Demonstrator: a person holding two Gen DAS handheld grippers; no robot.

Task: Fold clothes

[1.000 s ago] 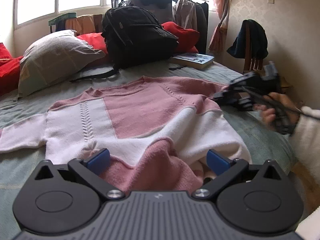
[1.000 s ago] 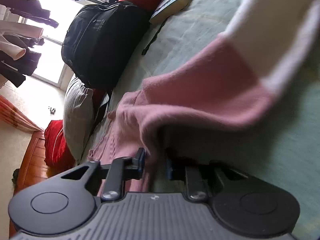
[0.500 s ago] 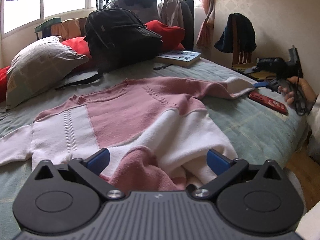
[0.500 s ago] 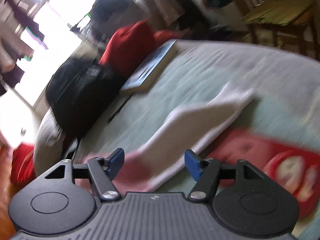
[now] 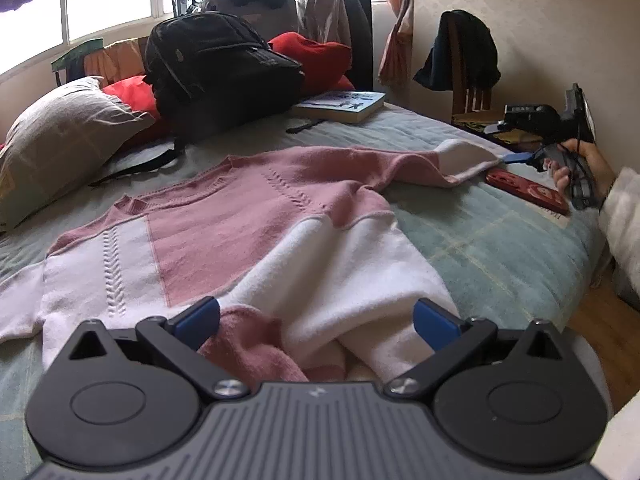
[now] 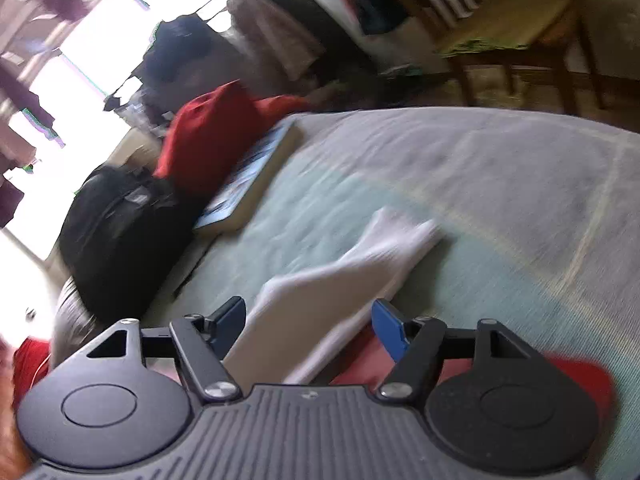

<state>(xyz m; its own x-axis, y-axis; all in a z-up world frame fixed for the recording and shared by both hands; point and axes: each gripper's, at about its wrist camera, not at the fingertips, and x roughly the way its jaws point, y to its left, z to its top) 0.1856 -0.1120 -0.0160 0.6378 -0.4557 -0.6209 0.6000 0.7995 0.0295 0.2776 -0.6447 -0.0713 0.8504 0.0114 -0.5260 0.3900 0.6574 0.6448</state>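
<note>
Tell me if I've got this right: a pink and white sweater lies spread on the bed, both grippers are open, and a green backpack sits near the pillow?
Almost. The backpack is black, not green; the left wrist view shows it plainly beside the pillow. The rest holds: the pink and white sweater lies spread on the bed, and the left gripper and right gripper are both open.

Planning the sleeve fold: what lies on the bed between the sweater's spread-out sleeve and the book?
In the left wrist view, only bare green bedspread lies between the sweater sleeve and the book, apart from a black strap end.
</note>
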